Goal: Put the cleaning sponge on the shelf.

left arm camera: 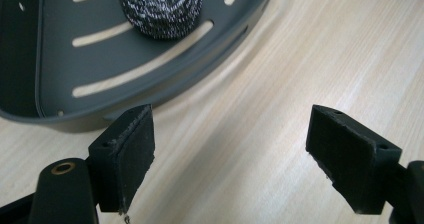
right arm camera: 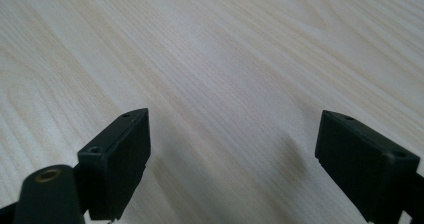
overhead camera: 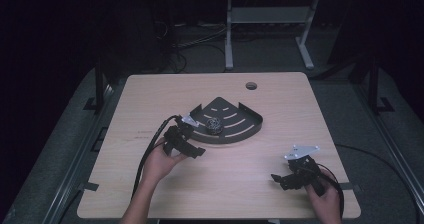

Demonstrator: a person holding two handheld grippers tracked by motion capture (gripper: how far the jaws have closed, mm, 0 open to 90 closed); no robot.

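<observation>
Both tongs gape empty: left tongs [overhead camera: 192, 151] forward, right tongs [overhead camera: 281, 180] held low.

Black tongs [overhead camera: 192, 151], square flat pads [left arm camera: 135, 154], brass screw, grey triangular plate, black cables.

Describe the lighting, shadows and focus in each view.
High view: dim, the room black around the lit table. Left gripper view: brighter; the tray and steel scourer are fairly sharp, and the tray rim casts a soft shadow on the wood. Right gripper view: the wood blurs farther off, with soft shadows by the open right gripper.
</observation>
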